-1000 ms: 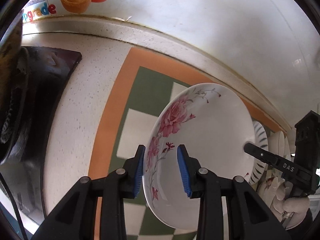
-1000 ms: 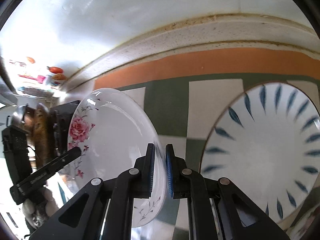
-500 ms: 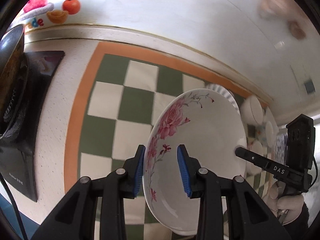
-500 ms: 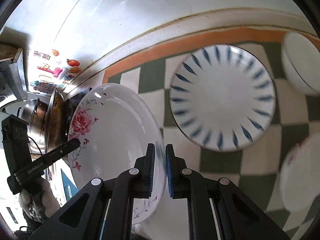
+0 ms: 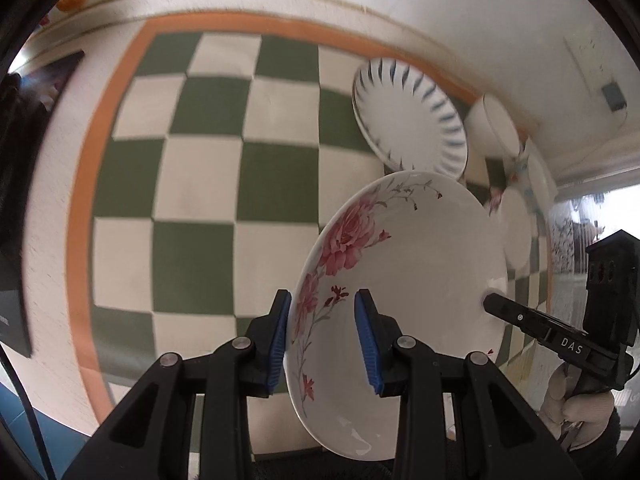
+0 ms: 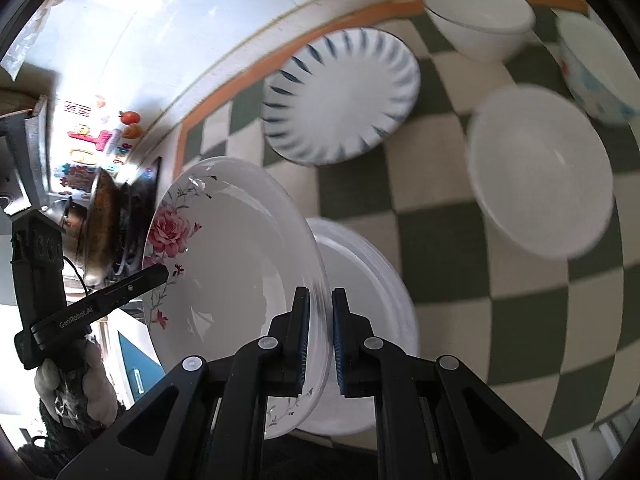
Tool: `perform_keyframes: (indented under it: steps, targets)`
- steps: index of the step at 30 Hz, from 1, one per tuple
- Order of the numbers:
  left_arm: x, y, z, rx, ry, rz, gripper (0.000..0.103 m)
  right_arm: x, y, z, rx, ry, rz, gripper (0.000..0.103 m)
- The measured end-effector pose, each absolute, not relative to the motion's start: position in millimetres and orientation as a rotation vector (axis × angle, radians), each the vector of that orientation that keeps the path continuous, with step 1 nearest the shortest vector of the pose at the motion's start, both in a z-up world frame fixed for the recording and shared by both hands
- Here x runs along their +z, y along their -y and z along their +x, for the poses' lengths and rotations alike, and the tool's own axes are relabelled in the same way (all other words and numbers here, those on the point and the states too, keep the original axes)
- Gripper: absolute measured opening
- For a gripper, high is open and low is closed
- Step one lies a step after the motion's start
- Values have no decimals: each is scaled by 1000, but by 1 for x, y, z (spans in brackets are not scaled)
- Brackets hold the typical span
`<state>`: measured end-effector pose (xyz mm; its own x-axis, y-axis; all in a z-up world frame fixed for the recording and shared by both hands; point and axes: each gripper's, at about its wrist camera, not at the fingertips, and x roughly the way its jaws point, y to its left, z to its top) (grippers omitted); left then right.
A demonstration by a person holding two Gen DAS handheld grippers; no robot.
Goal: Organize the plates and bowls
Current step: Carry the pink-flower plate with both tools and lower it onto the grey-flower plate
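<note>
A white plate with pink roses [image 5: 404, 280] is held tilted in the air between both grippers. My left gripper [image 5: 322, 336] straddles its left rim with the jaws apart, so it looks open. My right gripper [image 6: 319, 338] is shut on the opposite rim of the rose plate [image 6: 224, 256]. Its finger tip [image 5: 494, 304] shows in the left wrist view. A blue-striped plate [image 5: 408, 116] lies on the checked mat [image 5: 200, 184] at the back; it also shows in the right wrist view [image 6: 340, 92]. A stack of white plates [image 6: 368, 280] lies under the rose plate.
Two white bowls [image 6: 540, 176] [image 6: 480, 16] and a blue-patterned bowl [image 6: 596, 68] stand on the mat at the right. A wok and a dark cooktop [image 6: 108, 212] are at the far left. The white wall [image 5: 400, 8] runs along the back.
Both grippers have lifted and carried the rose plate back and to the right. More of the mat, the bowls and the white plate stack have come into view.
</note>
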<state>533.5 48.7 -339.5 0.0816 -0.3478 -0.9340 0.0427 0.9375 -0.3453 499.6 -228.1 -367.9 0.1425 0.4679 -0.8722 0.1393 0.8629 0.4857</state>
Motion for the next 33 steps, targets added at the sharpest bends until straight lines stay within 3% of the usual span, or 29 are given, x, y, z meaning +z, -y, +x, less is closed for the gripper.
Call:
perform_keyframes:
  steps: [10,33]
  targets:
    - [-373,-27,521,-301,-1552,-177,29,-407,245,469,194,-1485,515,13]
    - [-391,-22,520,-298,-1664,-168,29,-413,235,485,155,-1555,496,15]
